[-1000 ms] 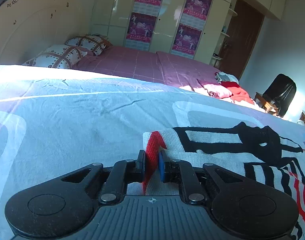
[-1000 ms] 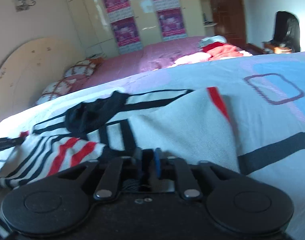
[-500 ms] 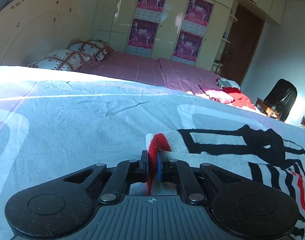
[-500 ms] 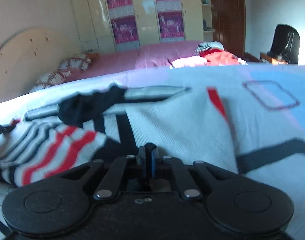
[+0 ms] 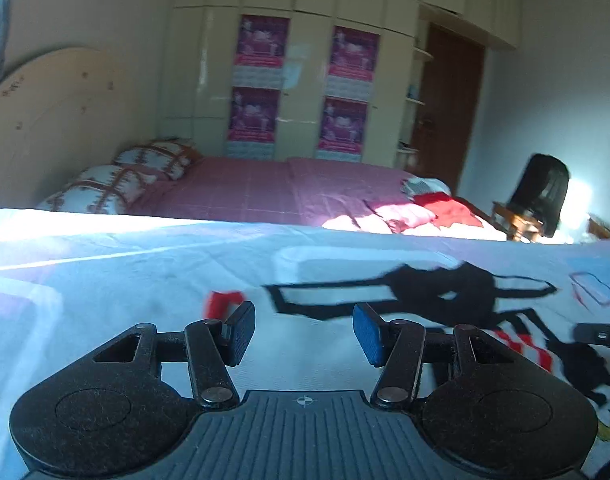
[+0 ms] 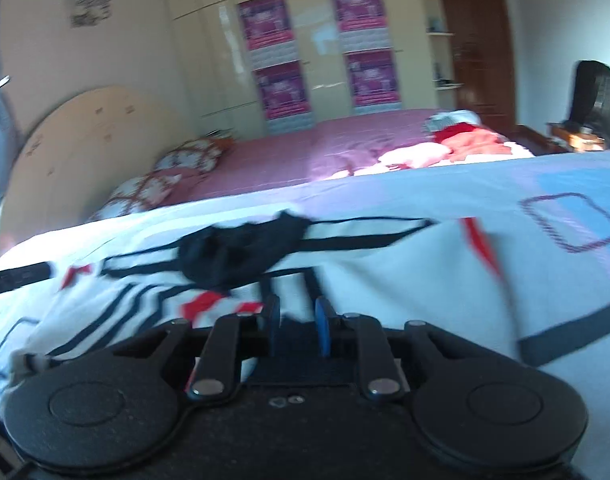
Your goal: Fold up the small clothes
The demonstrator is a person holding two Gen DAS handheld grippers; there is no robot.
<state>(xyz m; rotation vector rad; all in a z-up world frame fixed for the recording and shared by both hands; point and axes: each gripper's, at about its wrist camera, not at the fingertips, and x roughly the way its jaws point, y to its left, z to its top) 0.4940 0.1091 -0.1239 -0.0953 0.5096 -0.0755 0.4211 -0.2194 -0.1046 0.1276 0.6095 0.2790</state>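
The room is a bedroom: a cream wardrobe (image 5: 305, 80) fills the far wall with 4 pink posters (image 5: 261, 44) on its doors, a brown door (image 5: 449, 108) stands at its right, and a rounded pale headboard (image 5: 61, 120) leans at far left. No box, basket or other container is plainly visible.

Beyond the near surface lies a bed with a pink sheet (image 5: 257, 196), 2 patterned pillows (image 5: 105, 192) at its left end and a heap of red and pink clothes (image 5: 433, 208) at its right. A dark chair (image 5: 541, 196) stands far right.

The near surface is a pale blue and white bedspread (image 5: 105, 272) printed with outlined rectangles, sunlit along its far left edge.

On it, spread flat, lies the small knitted garment (image 5: 345, 300), white with black and red stripes and a dark patch (image 6: 241, 252) near its middle. It stretches from centre to right in the left view and from left to centre in the right view.

The left gripper (image 5: 303, 330) has its jaws about halfway apart and opening, with nothing pinched; the garment lies under and just beyond them, its red corner (image 5: 221, 302) by the left fingertip.

The right gripper (image 6: 297, 320) shows a narrow gap, also opening, above the garment's near edge. The blurred picture does not show whether its pads touch cloth.
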